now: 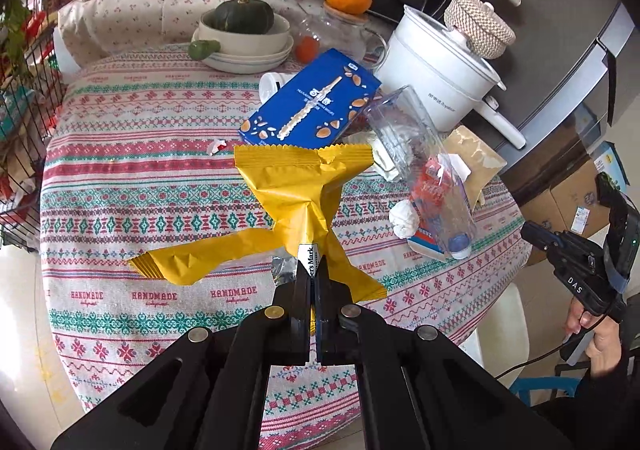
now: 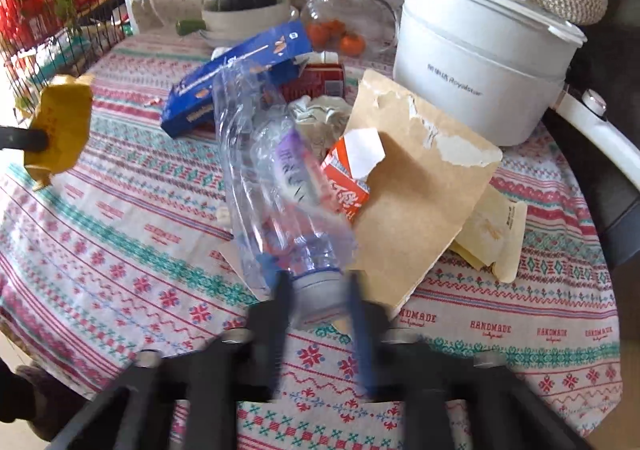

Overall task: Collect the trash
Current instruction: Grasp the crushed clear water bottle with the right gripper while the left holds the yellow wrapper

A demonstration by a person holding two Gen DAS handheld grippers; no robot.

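My left gripper (image 1: 314, 270) is shut on a bunch of yellow snack wrappers (image 1: 296, 186) held above the patterned tablecloth (image 1: 132, 210); the wrappers (image 2: 60, 122) also show at the left edge of the right wrist view. My right gripper (image 2: 320, 290), blurred, has its fingers against both sides of the cap end of a crushed clear plastic bottle (image 2: 272, 178), whose base tilts up over the pile. A blue snack box (image 1: 312, 102), a torn brown paper pouch (image 2: 416, 190), an orange carton (image 2: 348, 186) and crumpled tissue (image 1: 404, 218) lie around the bottle (image 1: 416, 154).
A white electric pot (image 2: 480, 50) with a woven basket on it stands at the back right. A glass jar (image 2: 344, 14) of oranges and a bowl with a green squash (image 1: 244, 30) sit behind the pile. A wire rack (image 1: 24, 110) flanks the table's left.
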